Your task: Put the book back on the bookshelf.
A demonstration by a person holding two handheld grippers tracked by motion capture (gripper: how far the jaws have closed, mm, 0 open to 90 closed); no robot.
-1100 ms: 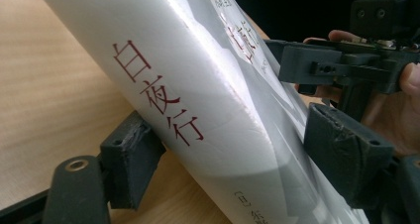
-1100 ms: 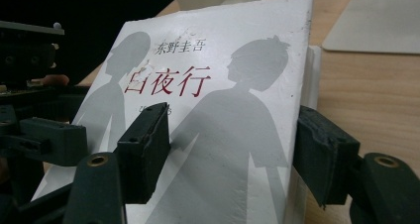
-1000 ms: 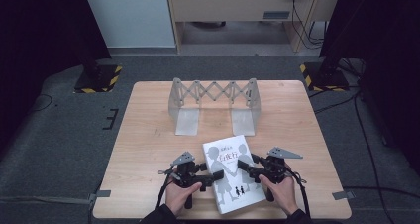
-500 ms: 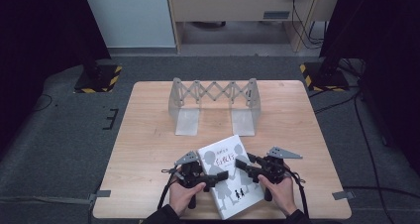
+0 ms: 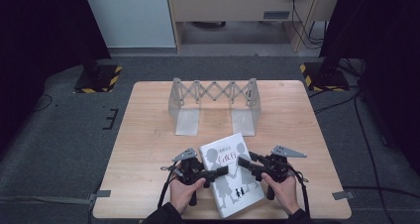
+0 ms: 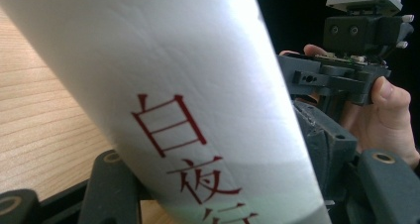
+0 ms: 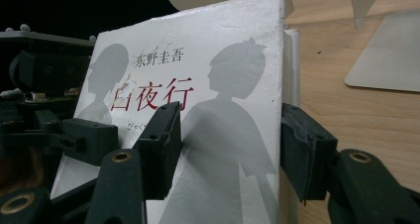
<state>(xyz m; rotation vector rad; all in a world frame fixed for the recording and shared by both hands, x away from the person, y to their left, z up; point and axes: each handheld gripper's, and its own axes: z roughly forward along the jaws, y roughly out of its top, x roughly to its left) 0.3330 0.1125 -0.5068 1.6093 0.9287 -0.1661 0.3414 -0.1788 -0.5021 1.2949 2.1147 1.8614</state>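
book (image 7: pixel 208 115) | cover: 东野圭吾, red 白夜行 | spine: 白夜行

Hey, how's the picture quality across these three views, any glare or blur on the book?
Left gripper view: white paperback book glares, overexposed and soft. Right gripper view: cover sharp, evenly lit. High view: wooden table well lit, surroundings dark.

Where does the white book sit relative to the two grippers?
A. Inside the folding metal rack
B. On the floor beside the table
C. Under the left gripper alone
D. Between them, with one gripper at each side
D: the white book lies between the left gripper and the right gripper, one at each side edge.
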